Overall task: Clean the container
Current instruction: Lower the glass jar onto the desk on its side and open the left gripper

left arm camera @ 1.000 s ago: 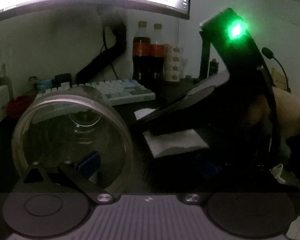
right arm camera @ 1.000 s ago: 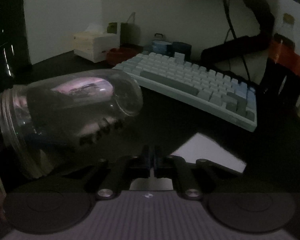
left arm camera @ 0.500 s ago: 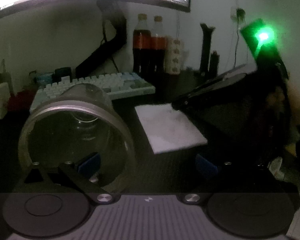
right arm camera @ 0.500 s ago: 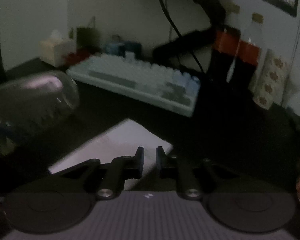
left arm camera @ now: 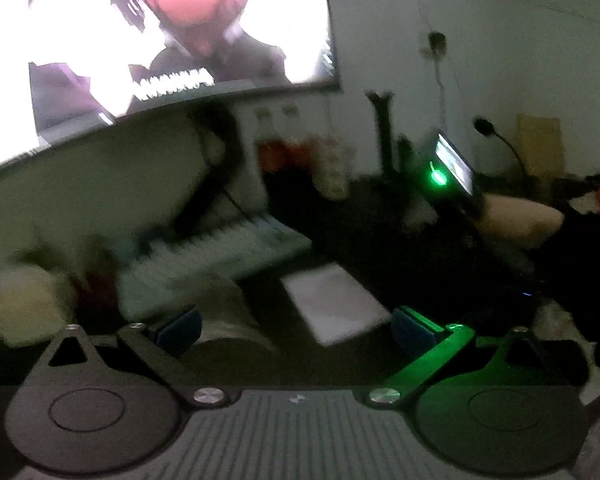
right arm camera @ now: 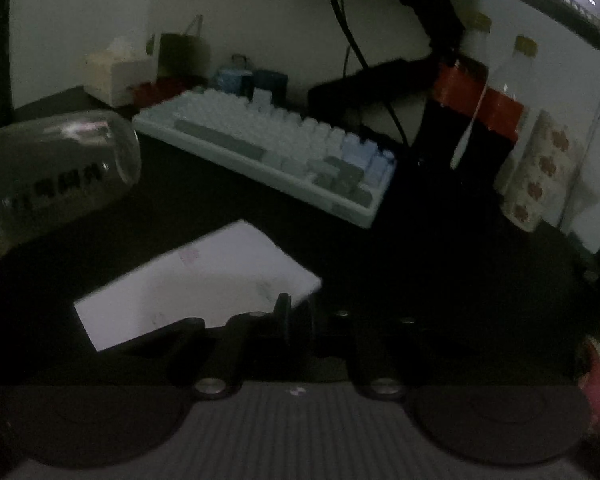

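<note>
Dim counter point(right arm camera: 220, 208), monitor glowing above. Right gripper point(right arm camera: 298, 312) jaws are closing, nearly together at the tissue point(right arm camera: 196, 280) corner; whether they pinch it cannot be told. It has swung there from the jar point(right arm camera: 56, 172), likely to fetch a wipe, and pitches downward. Left gripper point(left arm camera: 296, 328), jaws wide and risen, has the tilted jar beside one pad.
</note>
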The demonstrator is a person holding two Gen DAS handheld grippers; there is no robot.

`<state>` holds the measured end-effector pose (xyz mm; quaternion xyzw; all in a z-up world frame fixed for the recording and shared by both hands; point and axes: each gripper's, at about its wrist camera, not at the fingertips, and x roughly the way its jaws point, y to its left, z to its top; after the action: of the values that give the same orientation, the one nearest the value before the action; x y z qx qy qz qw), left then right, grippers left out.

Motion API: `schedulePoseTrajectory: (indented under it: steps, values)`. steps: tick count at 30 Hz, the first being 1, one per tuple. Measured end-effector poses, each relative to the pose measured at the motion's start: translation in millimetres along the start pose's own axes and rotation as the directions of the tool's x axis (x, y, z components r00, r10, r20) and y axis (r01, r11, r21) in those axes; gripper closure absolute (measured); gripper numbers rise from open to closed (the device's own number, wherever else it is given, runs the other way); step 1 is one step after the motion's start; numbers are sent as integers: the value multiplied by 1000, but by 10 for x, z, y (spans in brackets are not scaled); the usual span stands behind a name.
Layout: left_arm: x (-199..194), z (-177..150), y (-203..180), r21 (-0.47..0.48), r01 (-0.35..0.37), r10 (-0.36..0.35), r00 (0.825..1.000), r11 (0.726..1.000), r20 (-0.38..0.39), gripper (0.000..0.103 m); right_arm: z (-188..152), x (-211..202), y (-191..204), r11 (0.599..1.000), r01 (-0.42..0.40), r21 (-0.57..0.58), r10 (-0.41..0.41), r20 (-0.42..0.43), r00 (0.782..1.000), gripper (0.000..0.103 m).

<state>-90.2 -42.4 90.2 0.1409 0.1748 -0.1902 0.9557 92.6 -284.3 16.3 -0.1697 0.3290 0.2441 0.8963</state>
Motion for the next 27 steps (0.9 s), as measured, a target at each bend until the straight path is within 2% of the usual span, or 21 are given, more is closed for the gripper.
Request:
schedulePoseTrajectory:
  steps: [5,8,10,12,15,19,24,27]
  values:
    - [35,16,272,51,-155,157,987,987,-32,1,-11,36,54,998,-26,-58,25,-16,1000,92]
    - [201,-47,494,36,-173,175,982,984,-76,1,11,95,25,996,-66,-57,65,-6,998,96]
    - [297,-106,661,-9,-136,135,986,991,-97,1,21,135,2,993,-107,-55,108,7,994,98]
    - [376,-157,807,-63,-52,44,992,997,-122,1,39,184,-18,988,-148,-44,149,31,988,98]
    - [490,-204,876,-112,38,-55,986,993,-156,1,98,259,-6,978,-207,-3,207,56,977,98]
    - [567,-247,695,-31,33,-38,980,999,-197,1,199,327,110,967,-253,8,252,69,965,98]
    - [601,-283,574,-3,40,-40,976,999,-215,1,230,253,170,983,-185,-13,186,61,981,94]
    - [577,-285,545,5,46,-44,975,999,-216,1,191,111,105,988,-150,18,148,82,985,75]
